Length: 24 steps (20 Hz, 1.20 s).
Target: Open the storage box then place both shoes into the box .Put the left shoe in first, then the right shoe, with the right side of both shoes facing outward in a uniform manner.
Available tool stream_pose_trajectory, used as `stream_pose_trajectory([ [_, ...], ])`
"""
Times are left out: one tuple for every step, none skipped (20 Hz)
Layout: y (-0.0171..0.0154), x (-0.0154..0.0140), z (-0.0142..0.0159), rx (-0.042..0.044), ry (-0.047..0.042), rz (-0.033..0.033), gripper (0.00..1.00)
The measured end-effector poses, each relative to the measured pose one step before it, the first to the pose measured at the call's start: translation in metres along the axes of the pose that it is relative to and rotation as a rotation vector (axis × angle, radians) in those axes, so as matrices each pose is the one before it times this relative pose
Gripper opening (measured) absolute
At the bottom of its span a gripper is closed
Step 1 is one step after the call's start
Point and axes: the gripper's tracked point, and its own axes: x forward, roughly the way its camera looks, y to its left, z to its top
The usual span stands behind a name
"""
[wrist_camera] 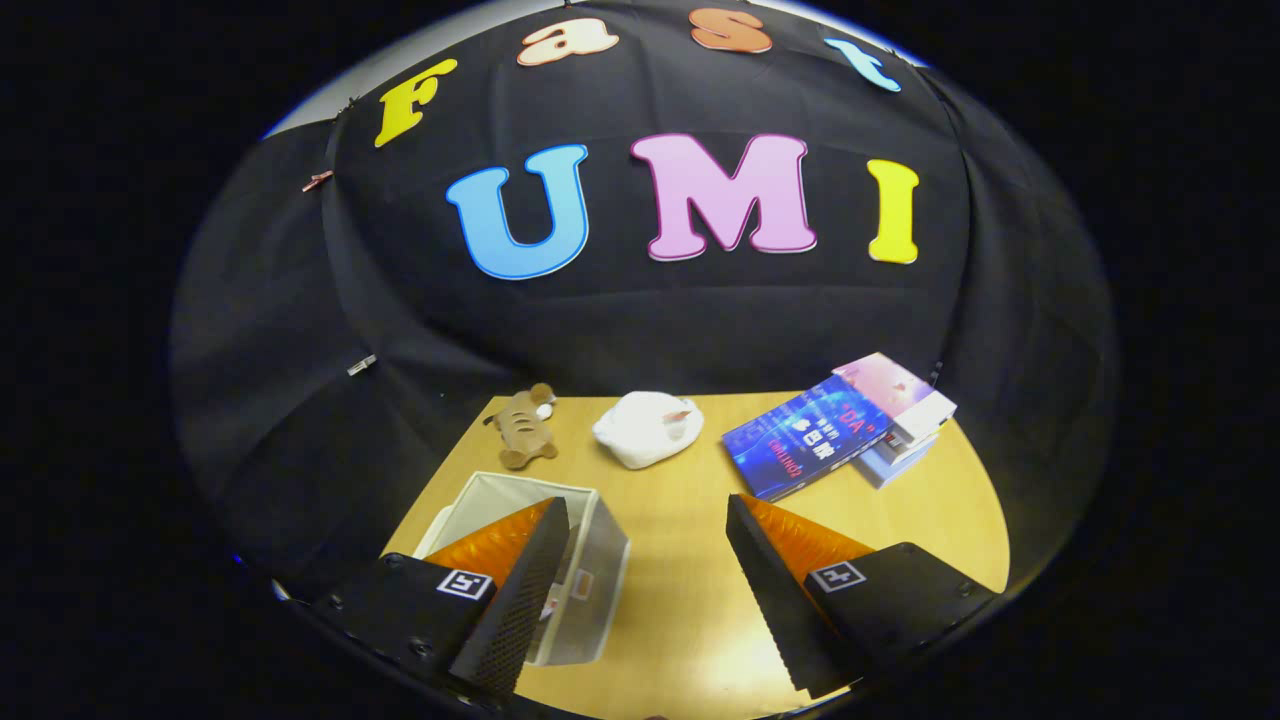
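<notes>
**Supervisor:** Report gripper status.

**Operator:** I read the gripper [648, 530] as released: its fingers stand wide apart above the wooden table [680, 590], with bare tabletop between them and nothing held.

**Supervisor:** Location of the storage box?

**Operator:** The storage box [590, 570], pale and translucent-walled, sits on the table's near left part. The left finger [520, 590] overlaps its front in my view, so part of the box is hidden. I see its top rim and a pale interior; I cannot tell how its lid or opening stands.

**Supervisor:** Surrounding items?

**Operator:** Beyond the fingers, along the far side of the table: a small brown plush toy [524, 426] on the left, a white rounded object [648, 428] near the middle that I cannot identify with certainty, and to the right a blue book [805, 448] lying against a stack of pale books [905, 415].

**Supervisor:** Obstructions?

**Operator:** The tabletop straight ahead between the fingers is bare up to the white object. The blue book lies just beyond the right finger [775, 580].
</notes>
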Motion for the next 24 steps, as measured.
stream_pose_trajectory([
  [-0.01050, -0.00506, 0.00530, -0.01162, -0.02403, -0.01660, 0.99],
  [-0.01138, -0.00416, 0.00401, -0.00862, -0.02245, -0.01475, 0.99],
  [-0.01208, -0.00422, 0.00145, -0.01133, -0.01703, -0.01207, 0.98],
  [-0.01153, -0.00451, 0.00146, -0.01499, -0.01365, -0.01169, 0.99],
  [-0.01190, -0.00657, 0.00376, -0.01690, -0.01553, -0.01120, 0.99],
  [-0.01118, -0.00486, 0.00243, -0.02027, -0.01655, -0.01056, 0.99],
  [-0.01199, -0.00562, 0.00269, -0.01906, -0.01742, -0.01175, 0.99],
  [-0.01052, -0.00602, 0.00214, -0.01880, -0.02199, -0.01010, 0.99],
  [-0.01091, -0.00408, 0.00174, -0.01720, -0.01944, -0.00830, 0.99],
  [-0.00876, -0.00511, 0.00263, -0.01138, -0.01922, -0.00647, 0.99],
  [-0.00829, -0.00477, 0.00269, -0.00533, -0.01817, -0.00532, 0.98],
  [-0.00791, -0.00448, 0.00202, -0.00644, -0.01581, -0.00590, 0.98],
  [-0.00691, -0.00485, 0.00243, -0.00168, -0.01224, -0.00482, 0.97],
  [-0.00621, -0.00544, -0.00020, -0.00133, -0.00908, -0.00333, 0.96],
  [-0.00605, -0.00432, -0.00122, 0.00193, -0.01075, -0.00051, 0.96],
  [-0.00350, -0.00448, 0.00099, -0.00251, -0.01034, 0.00123, 0.96],
  [-0.00489, -0.00450, -0.00079, -0.00673, -0.00322, -0.00156, 0.96],
  [-0.00403, -0.00408, -0.00057, -0.00645, -0.01076, 0.00301, 0.96],
  [-0.00353, -0.00333, -0.00211, -0.00150, -0.00450, 0.00041, 0.98],
  [-0.00294, -0.00260, -0.00321, 0.00526, 0.00113, 0.00197, 0.98],
  [-0.00170, -0.00303, -0.00242, 0.00916, -0.00234, 0.00217, 0.98],
  [-0.00277, -0.00143, -0.00243, 0.00519, -0.00252, -0.00140, 0.98],
  [-0.00339, -0.00386, -0.00180, 0.00862, -0.00139, 0.00051, 0.98],
  [-0.00131, -0.00208, -0.00295, 0.00712, 0.00119, 0.00478, 0.98],
])
